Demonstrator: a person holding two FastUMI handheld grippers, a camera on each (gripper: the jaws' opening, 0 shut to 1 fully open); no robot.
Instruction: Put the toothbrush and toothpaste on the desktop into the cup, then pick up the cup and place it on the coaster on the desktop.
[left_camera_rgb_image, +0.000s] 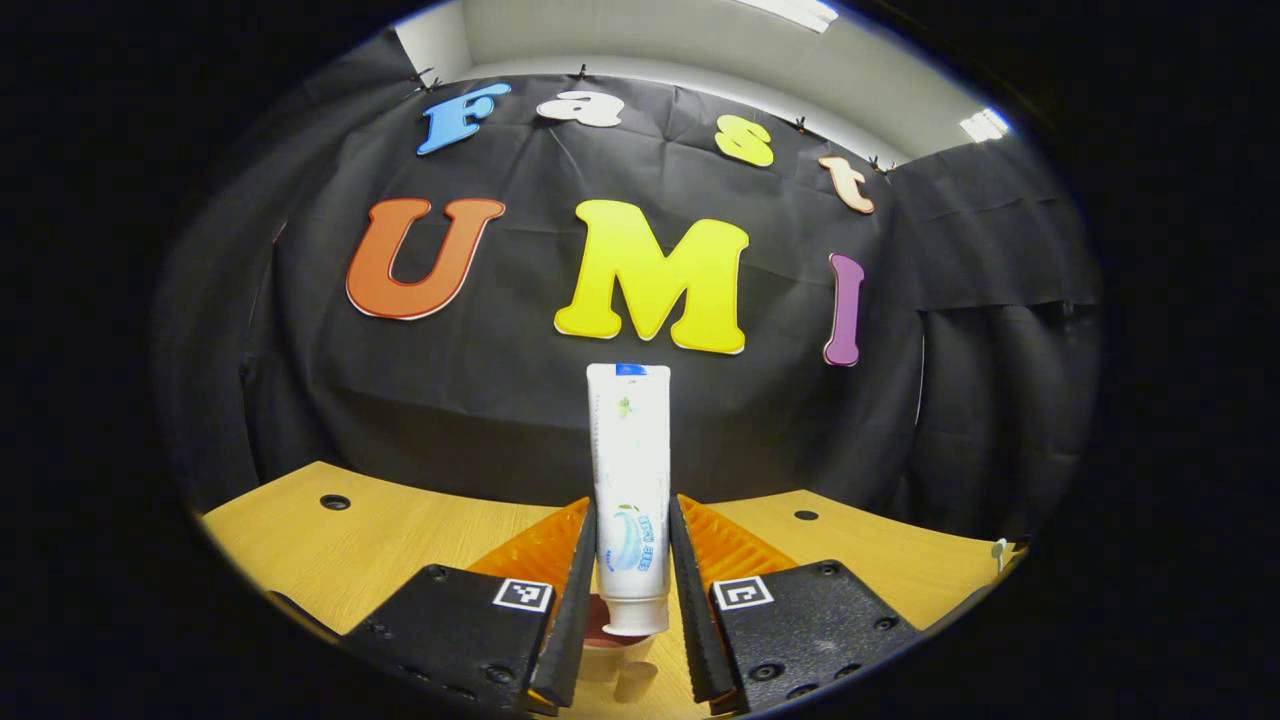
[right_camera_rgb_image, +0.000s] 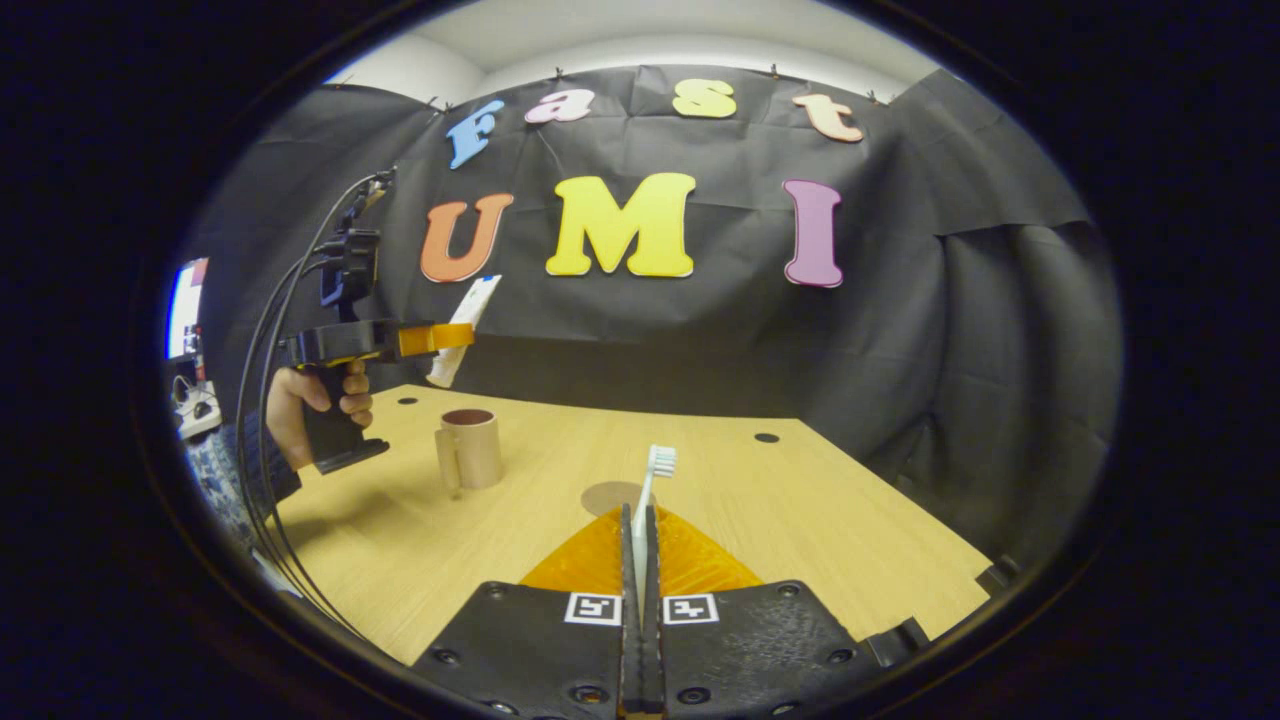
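The left gripper (left_camera_rgb_image: 630, 590) fingers clamp the upright toothpaste (left_camera_rgb_image: 629, 480) above the cup (right_camera_rgb_image: 470, 447). The right gripper (right_camera_rgb_image: 640, 560) fingers pinch the toothbrush (right_camera_rgb_image: 655, 480), beyond it the coaster (right_camera_rgb_image: 610, 496) mid-tabletop (right_camera_rgb_image: 820, 540).

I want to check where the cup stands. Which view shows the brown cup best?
The right gripper view: the brown cylindrical cup stands whole and upright on the wooden desktop, handle visible. The left gripper view catches just its rim, beneath the white toothpaste tube held in the left tool.

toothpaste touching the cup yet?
Apart. In the right gripper view the toothpaste, clamped in the left gripper, hangs in the air above the cup, with booth wall and desktop visible between its lower end and the rim.
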